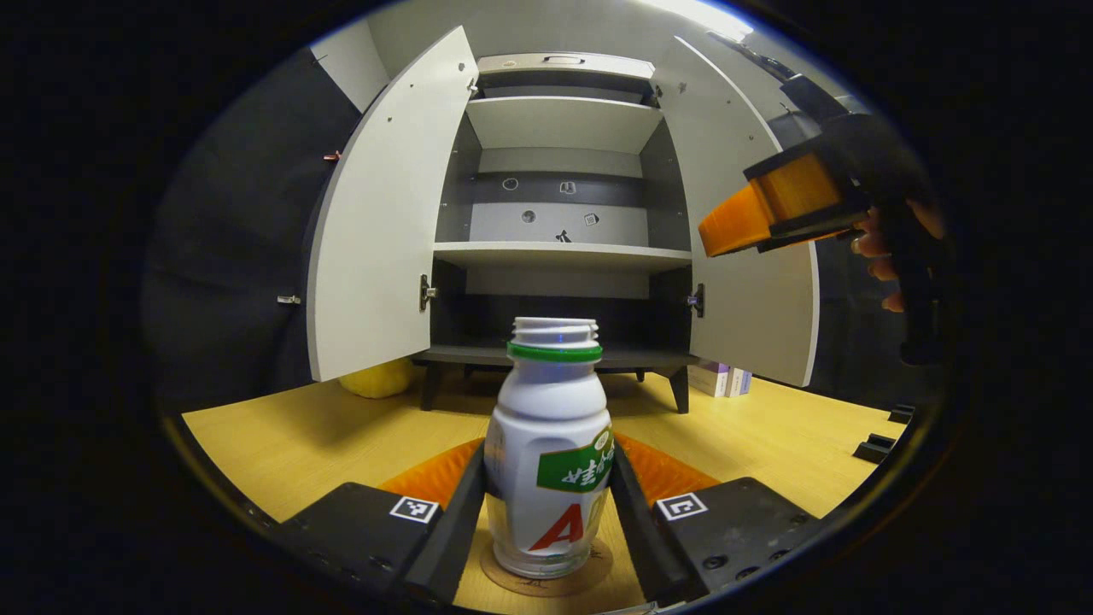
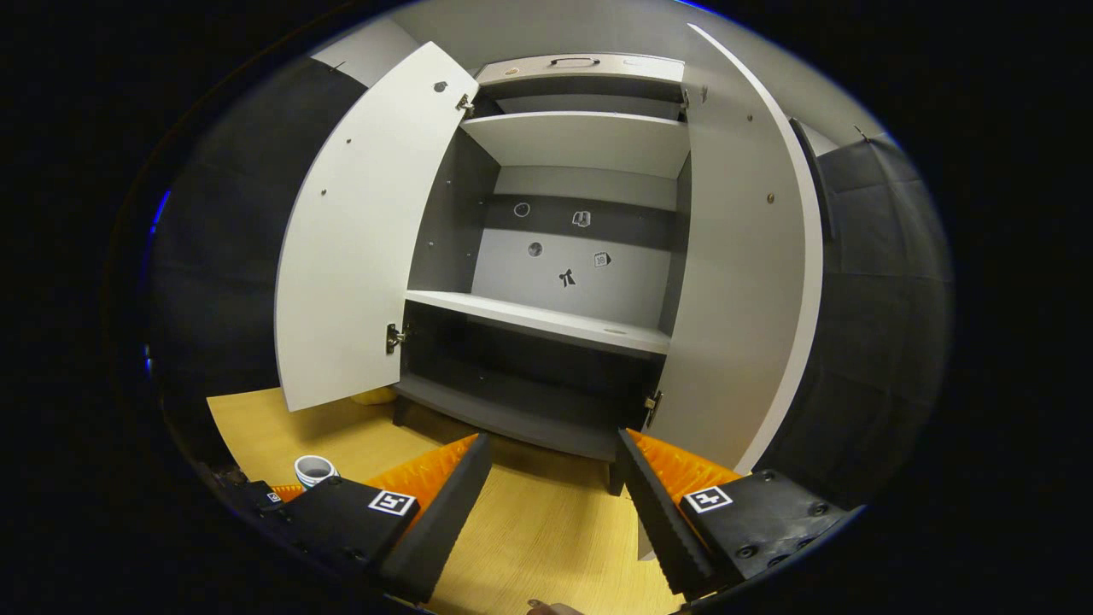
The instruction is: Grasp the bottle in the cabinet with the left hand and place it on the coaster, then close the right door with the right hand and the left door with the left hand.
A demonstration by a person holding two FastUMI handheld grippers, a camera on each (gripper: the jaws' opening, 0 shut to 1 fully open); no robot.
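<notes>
Below, yellow wood tabletop; open grey cabinet behind.

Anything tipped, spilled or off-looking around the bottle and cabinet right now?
Nothing stands out. The bottle stands upright on the coaster between the left gripper fingers, with no cap on its neck but no spill on the table. Both cabinet doors, left door and right door, hang open, undamaged.

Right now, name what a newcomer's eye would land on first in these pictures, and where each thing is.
The white bottle with a green band stands on a round coaster, between the fingers of the left tongs. Behind it the cabinet gapes, its left door and right door swung wide. The right tongs, orange and black, hang before the right door.
</notes>
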